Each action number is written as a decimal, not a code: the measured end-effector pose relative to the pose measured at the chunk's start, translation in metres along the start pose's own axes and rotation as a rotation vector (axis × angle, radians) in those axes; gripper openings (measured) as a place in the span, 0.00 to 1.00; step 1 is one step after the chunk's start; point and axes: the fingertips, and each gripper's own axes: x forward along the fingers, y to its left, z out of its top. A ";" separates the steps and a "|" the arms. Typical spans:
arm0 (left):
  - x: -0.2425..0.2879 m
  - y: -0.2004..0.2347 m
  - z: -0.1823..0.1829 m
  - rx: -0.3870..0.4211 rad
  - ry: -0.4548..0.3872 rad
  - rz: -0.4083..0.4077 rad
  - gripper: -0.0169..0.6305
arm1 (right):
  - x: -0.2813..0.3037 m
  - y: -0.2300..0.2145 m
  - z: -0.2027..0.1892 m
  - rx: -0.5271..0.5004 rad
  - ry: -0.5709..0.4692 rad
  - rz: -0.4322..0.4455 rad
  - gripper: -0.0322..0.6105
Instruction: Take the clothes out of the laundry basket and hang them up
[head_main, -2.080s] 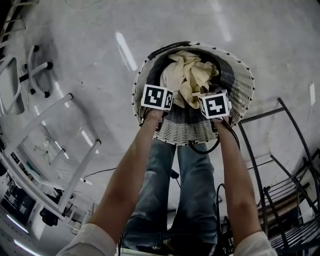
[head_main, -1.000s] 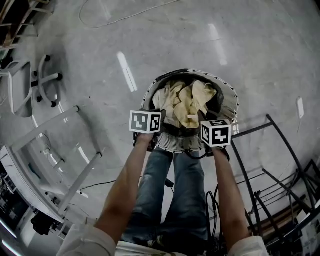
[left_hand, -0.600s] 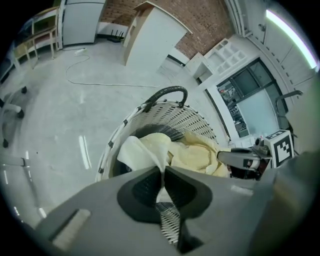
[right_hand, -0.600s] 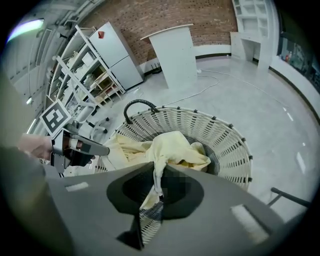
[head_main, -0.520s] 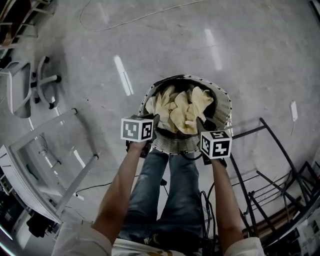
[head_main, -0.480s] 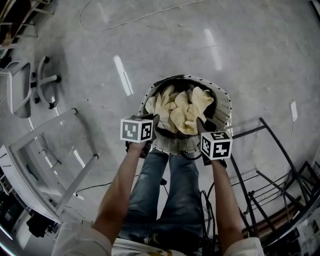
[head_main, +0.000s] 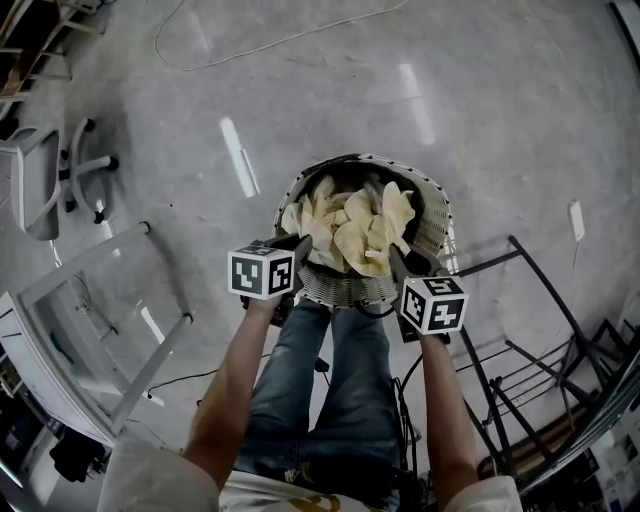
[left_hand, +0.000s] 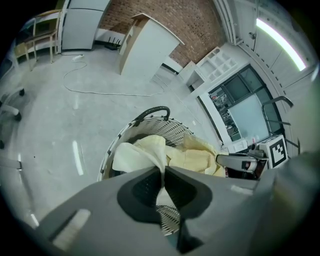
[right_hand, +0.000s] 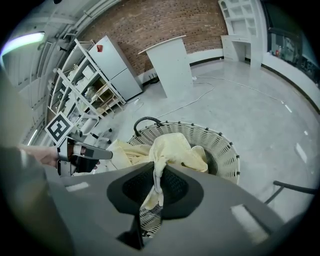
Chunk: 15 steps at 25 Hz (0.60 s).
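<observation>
A pale yellow garment (head_main: 350, 225) hangs bunched over a white woven laundry basket (head_main: 432, 222) on the floor. My left gripper (head_main: 298, 246) is shut on the garment's left edge, the cloth (left_hand: 150, 150) pinched between its jaws. My right gripper (head_main: 396, 258) is shut on the garment's right edge (right_hand: 170, 145), a fold squeezed between its jaws. Both grippers sit at the basket's near rim (left_hand: 125, 137), side by side, with the cloth stretched between them above the basket (right_hand: 220, 145).
A black metal rack (head_main: 540, 330) stands at the right. A white frame (head_main: 90, 320) and a chair base (head_main: 60, 170) lie at the left. A cable (head_main: 260, 40) runs across the grey floor beyond the basket. My legs are just behind the basket.
Both grippers have risen with the yellow garment, lifting it higher out of the basket. The basket looks smaller and farther below than before.
</observation>
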 end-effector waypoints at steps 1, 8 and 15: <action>-0.004 -0.003 0.002 0.000 -0.007 -0.003 0.07 | -0.004 0.001 0.002 0.003 -0.006 -0.002 0.15; -0.032 -0.021 0.016 0.012 -0.040 -0.024 0.07 | -0.036 0.013 0.017 0.024 -0.051 -0.008 0.14; -0.057 -0.041 0.034 0.033 -0.075 -0.046 0.07 | -0.068 0.020 0.035 0.043 -0.098 -0.029 0.14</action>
